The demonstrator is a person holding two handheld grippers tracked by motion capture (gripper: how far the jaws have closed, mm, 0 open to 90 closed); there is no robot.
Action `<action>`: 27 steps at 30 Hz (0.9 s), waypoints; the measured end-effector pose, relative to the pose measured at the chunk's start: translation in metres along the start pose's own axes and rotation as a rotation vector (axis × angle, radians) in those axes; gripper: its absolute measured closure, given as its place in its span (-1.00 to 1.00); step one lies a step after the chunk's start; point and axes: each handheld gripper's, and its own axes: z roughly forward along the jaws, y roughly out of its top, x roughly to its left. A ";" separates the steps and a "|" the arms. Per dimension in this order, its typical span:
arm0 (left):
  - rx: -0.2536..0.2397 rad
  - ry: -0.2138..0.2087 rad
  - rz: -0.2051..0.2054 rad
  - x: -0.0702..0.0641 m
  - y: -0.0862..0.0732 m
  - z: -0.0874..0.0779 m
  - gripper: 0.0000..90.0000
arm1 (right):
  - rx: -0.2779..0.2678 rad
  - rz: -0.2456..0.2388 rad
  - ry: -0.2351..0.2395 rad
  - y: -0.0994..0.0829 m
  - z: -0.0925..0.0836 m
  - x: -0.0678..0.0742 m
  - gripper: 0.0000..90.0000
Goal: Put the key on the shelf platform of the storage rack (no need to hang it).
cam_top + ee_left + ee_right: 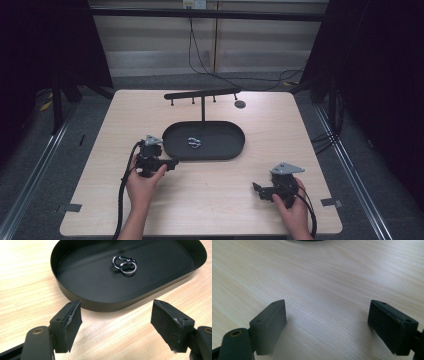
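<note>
High view: the left gripper (172,162) is held low over the table (210,210), just beside the near left edge of the black oval tray (235,145), its jaws pointed level toward the tray. It is carried by the left hand (142,182), whose forearm is angled in from the bottom edge. In the left gripper view the jaws are seen spread wide with nothing between them, the tray's wall just ahead. A cluster of metal key rings (124,263) is seen lying on the tray's floor, near its middle. The right gripper (257,190) is held by the right hand (292,202) well apart from the tray, toward the near right corner; its jaws are likewise spread wide over bare wood.
</note>
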 end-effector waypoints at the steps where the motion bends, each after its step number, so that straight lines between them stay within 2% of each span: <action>1: 0.006 0.002 0.010 0.001 -0.001 -0.001 -0.45 | 0.000 0.000 0.000 0.000 0.000 0.000 -0.67; 7: 0.011 0.006 0.002 0.005 -0.010 -0.003 -0.44 | 0.001 0.002 -0.001 0.000 0.000 0.000 -0.67; 19: 0.031 0.016 0.022 0.011 -0.028 -0.007 -0.44 | 0.001 0.004 0.000 0.000 0.000 0.001 -0.67; 27: 0.038 0.037 0.029 0.013 -0.037 -0.010 -0.44 | 0.001 0.004 0.000 0.000 0.000 0.001 -0.67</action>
